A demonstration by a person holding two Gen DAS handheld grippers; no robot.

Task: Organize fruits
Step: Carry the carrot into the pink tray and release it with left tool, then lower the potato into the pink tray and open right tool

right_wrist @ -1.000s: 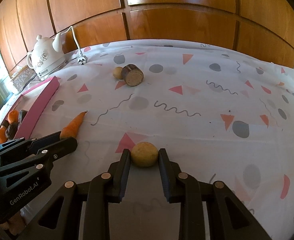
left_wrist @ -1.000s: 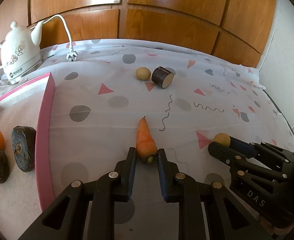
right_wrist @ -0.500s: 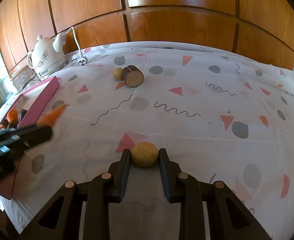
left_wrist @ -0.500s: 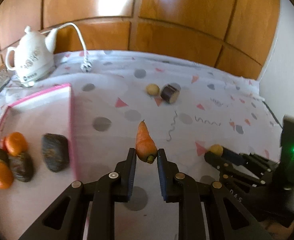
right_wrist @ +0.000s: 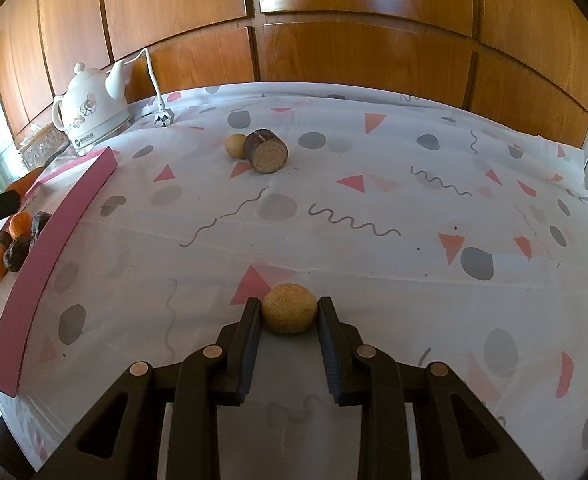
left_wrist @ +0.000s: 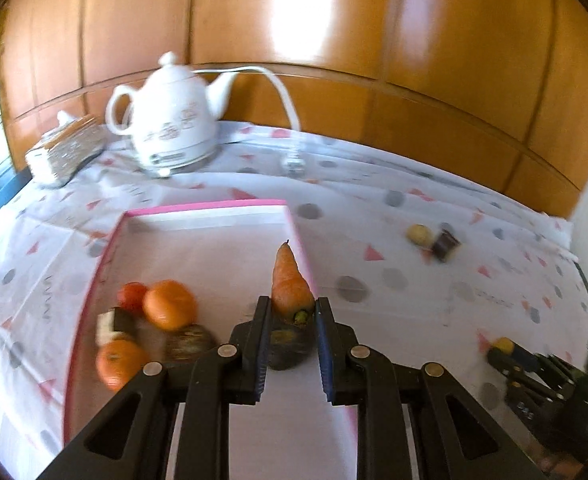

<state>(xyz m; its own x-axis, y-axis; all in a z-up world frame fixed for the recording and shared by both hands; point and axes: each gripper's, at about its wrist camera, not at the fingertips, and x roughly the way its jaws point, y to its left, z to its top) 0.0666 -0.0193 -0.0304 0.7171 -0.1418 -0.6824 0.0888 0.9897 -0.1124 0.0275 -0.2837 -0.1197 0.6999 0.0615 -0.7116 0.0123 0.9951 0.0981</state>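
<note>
My left gripper (left_wrist: 292, 309) is shut on an orange carrot (left_wrist: 290, 280) and holds it above the right side of the pink-rimmed tray (left_wrist: 198, 210). In the tray lie oranges (left_wrist: 170, 304), a small red fruit (left_wrist: 132, 295) and dark fruits (left_wrist: 192, 343). My right gripper (right_wrist: 290, 312) is shut on a round tan fruit (right_wrist: 289, 308) low over the tablecloth; it also shows in the left wrist view (left_wrist: 503, 346). A second tan fruit (right_wrist: 236, 145) and a dark cut cylinder (right_wrist: 268, 151) lie together further back on the cloth.
A white teapot (left_wrist: 170, 120) with its cord and plug (left_wrist: 294, 162) stands at the back left, beside a tissue box (left_wrist: 68, 146). Wooden wall panels close off the back. The tray's pink side wall (right_wrist: 50, 248) stands left of the right gripper.
My left gripper has lifted the carrot off the cloth and carried it left over the tray. My right gripper has stayed shut on the tan fruit in the same place.
</note>
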